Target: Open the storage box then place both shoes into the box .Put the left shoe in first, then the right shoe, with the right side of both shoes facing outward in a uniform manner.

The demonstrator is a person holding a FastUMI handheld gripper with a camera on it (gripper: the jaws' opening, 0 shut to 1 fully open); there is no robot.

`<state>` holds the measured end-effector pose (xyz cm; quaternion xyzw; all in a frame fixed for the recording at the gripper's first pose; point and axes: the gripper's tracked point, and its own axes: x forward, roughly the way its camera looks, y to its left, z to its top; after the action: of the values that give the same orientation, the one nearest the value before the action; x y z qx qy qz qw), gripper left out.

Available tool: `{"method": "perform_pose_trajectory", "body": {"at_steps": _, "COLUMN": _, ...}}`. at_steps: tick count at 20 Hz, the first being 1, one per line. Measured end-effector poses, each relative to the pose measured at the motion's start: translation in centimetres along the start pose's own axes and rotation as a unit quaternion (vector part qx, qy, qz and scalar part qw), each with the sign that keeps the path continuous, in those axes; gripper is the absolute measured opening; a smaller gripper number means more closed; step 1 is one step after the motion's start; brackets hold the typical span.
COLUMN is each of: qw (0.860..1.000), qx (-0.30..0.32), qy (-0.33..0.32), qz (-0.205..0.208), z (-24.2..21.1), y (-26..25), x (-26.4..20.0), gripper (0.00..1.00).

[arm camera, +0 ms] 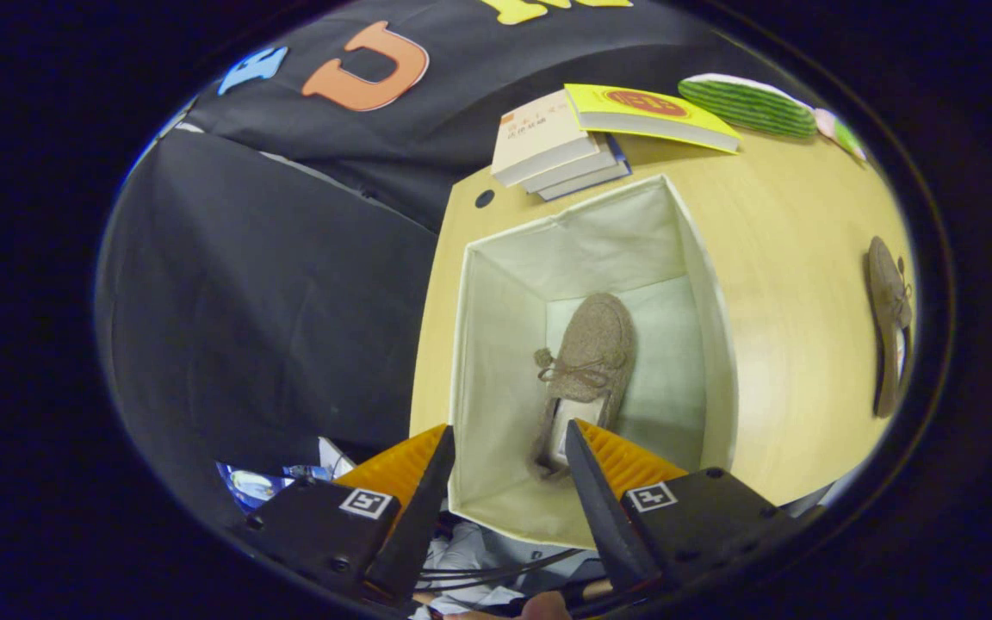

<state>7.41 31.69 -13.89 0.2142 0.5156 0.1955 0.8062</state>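
A white fabric storage box [496,284] stands open on the wooden table, seen from above. One brown moccasin shoe [586,362] with a tied lace lies on the box floor, toe pointing away from me. The second brown shoe [888,323] lies on its side on the table, to the right of the box. My gripper [509,448] hovers above the near edge of the box, open, with nothing between its fingers. The heel of the shoe in the box sits just ahead of the right finger [591,474].
A stack of books [548,142] and a yellow book [651,116] lie on the table [789,258] beyond the box. A green striped item [746,103] lies behind them. Black cloth hangs to the left of the table. A small dark hole [485,198] marks the table corner.
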Motion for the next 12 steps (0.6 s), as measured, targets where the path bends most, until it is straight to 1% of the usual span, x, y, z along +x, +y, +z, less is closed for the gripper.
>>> {"method": "perform_pose_trajectory", "body": {"at_steps": 2, "qw": 0.999, "qx": -0.033, "qy": -0.011, "qz": -0.014, "z": 0.1, "y": 0.0, "x": -1.8, "gripper": 0.84}}
{"method": "perform_pose_trajectory", "body": {"at_steps": 4, "qw": 0.996, "qx": -0.078, "qy": -0.034, "qz": -0.040, "z": 0.8, "y": -0.7, "x": -4.2, "gripper": 0.85}}
{"method": "perform_pose_trajectory", "body": {"at_steps": 6, "qw": 0.987, "qx": -0.124, "qy": -0.065, "qz": -0.076, "z": 1.9, "y": -2.2, "x": -7.4, "gripper": 0.86}}
{"method": "perform_pose_trajectory", "body": {"at_steps": 8, "qw": 0.978, "qx": -0.151, "qy": -0.096, "qz": -0.111, "z": 2.8, "y": -4.4, "x": -10.6, "gripper": 0.88}}
{"method": "perform_pose_trajectory", "body": {"at_steps": 10, "qw": 0.969, "qx": -0.157, "qy": -0.118, "qz": -0.151, "z": 3.4, "y": -7.8, "x": -13.9, "gripper": 0.88}}
{"method": "perform_pose_trajectory", "body": {"at_steps": 12, "qw": 0.965, "qx": -0.145, "qy": -0.124, "qz": -0.181, "z": 3.1, "y": -11.7, "x": -17.0, "gripper": 0.89}}
